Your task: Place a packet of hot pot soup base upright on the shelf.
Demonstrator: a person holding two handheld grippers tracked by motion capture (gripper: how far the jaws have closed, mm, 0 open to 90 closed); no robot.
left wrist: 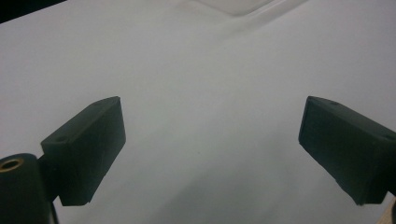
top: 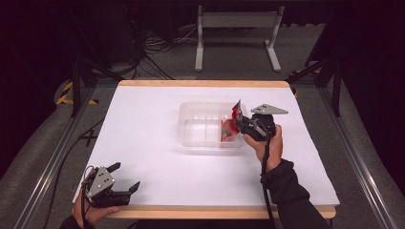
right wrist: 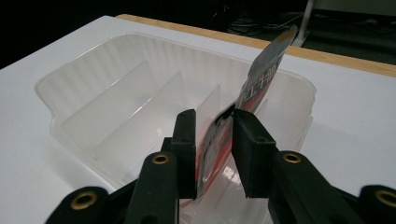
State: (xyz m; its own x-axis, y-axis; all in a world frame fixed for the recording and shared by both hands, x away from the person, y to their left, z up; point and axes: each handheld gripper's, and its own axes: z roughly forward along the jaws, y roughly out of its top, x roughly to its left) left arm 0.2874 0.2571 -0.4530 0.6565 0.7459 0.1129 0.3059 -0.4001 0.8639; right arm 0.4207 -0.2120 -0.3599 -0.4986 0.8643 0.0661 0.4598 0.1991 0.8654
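Lowering the red packet [right wrist: 219,140] into the clear bin's [top: 191,125] right end, we are loosening the right gripper [right wrist: 212,154] while the left gripper [top: 125,177] is idling wide

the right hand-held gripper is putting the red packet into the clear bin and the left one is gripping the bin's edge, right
Not quite: the left hand-held gripper grips nothing; the high view shows it open at the table's near corner, far from the clear bin. The right hand-held gripper has the red packet between its jaws.
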